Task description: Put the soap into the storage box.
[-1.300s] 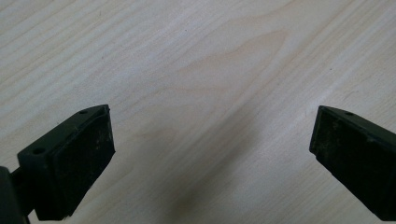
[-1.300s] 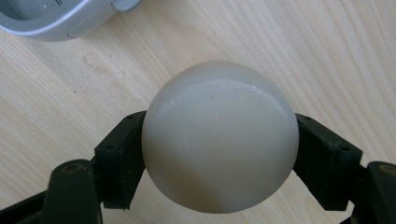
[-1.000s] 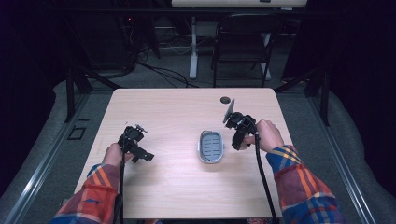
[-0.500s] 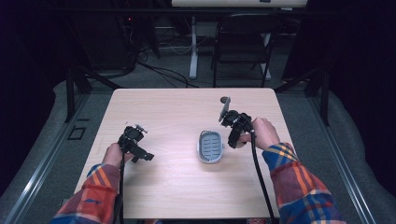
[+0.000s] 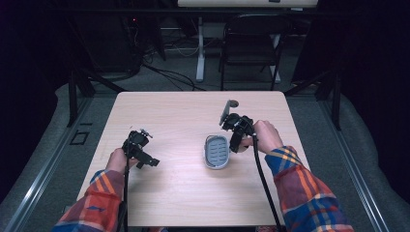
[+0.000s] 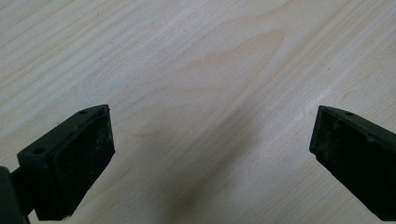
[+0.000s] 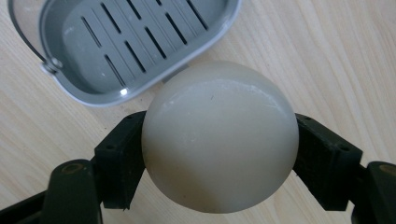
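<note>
Your right tongs (image 7: 219,154) pinch a cream soap ball (image 7: 219,137) just above the surface (image 5: 183,193). The grey slotted soap dish (image 7: 135,42) lies just ahead of it, long axis running away from you. Your left tongs (image 6: 212,154) hang spread and empty, well apart from the dish.
</note>
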### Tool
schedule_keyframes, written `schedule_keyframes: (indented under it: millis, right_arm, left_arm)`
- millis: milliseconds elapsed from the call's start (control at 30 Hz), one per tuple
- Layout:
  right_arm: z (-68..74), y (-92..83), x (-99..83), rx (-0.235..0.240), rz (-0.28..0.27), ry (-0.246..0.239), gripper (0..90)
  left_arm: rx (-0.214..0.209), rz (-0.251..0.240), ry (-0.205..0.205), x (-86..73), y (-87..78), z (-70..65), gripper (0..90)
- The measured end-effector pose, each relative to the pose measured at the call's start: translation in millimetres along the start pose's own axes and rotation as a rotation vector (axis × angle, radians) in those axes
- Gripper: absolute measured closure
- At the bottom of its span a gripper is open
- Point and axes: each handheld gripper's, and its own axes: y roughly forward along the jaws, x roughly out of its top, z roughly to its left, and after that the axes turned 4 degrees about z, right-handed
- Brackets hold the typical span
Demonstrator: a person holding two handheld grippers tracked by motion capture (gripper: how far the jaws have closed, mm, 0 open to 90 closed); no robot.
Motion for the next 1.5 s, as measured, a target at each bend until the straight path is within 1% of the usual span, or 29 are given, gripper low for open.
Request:
schedule_keyframes:
  millis: [133,233,467,533,600,667,700,833,900,1033,1133,1400,1500]
  right_arm:
    - [2.5,-1.9,5.0,-0.001,-0.005,-0.008,24.5]
    - [4.2,-2.4,7.7,-0.002,-0.006,-0.015,24.5]
    - [12.2,-1.9,17.8,0.007,-0.017,-0.038,24.5]
    - [14.5,-1.2,20.8,0.009,-0.023,-0.038,24.5]
    - [16.2,-1.0,24.1,0.008,-0.014,-0.051,24.5]
    - [18.8,1.1,27.4,0.013,-0.02,-0.054,24.5]
    - [19.3,1.6,29.5,0.012,-0.013,-0.064,24.5]
    - [22.0,5.8,35.7,0.02,-0.016,-0.071,24.5]
    - [24.7,9.3,41.6,0.025,-0.015,-0.085,24.5]
    - [27.8,13.2,47.9,0.034,-0.028,-0.101,24.5]
    - [29.0,17.5,50.9,0.037,-0.02,-0.104,24.4]
    - [31.4,22.1,52.4,0.044,-0.026,-0.119,24.4]
    - [32.1,25.3,52.5,0.046,-0.027,-0.117,24.4]
  left_arm:
    - [0.002,-0.003,-0.005,-0.7,-0.7,0.2,0.0]
    - [0.005,-0.003,0.0,-0.6,-0.8,0.3,0.0]
    - [0.001,0.002,-0.002,0.0,0.1,-0.4,0.0]
    - [0.002,0.002,-0.002,-0.1,0.0,-0.5,0.0]
    - [0.004,-0.002,-0.003,-0.2,0.1,-0.8,0.0]
    - [0.002,0.002,-0.002,0.0,0.2,-0.5,0.0]
    - [0.001,0.003,-0.002,0.0,0.3,-0.5,0.0]
    - [0.001,0.003,-0.002,-0.1,0.3,-0.4,0.0]
    - [0.002,0.004,0.0,-0.3,0.1,-0.1,0.0]
    - [0.001,0.005,-0.001,-0.4,0.3,0.4,0.0]
    - [0.0,0.004,-0.001,-0.6,0.1,0.4,0.0]
    - [-0.004,0.008,-0.004,-0.3,0.9,0.2,0.0]
    - [0.0,0.005,-0.002,-0.5,0.3,0.3,0.0]
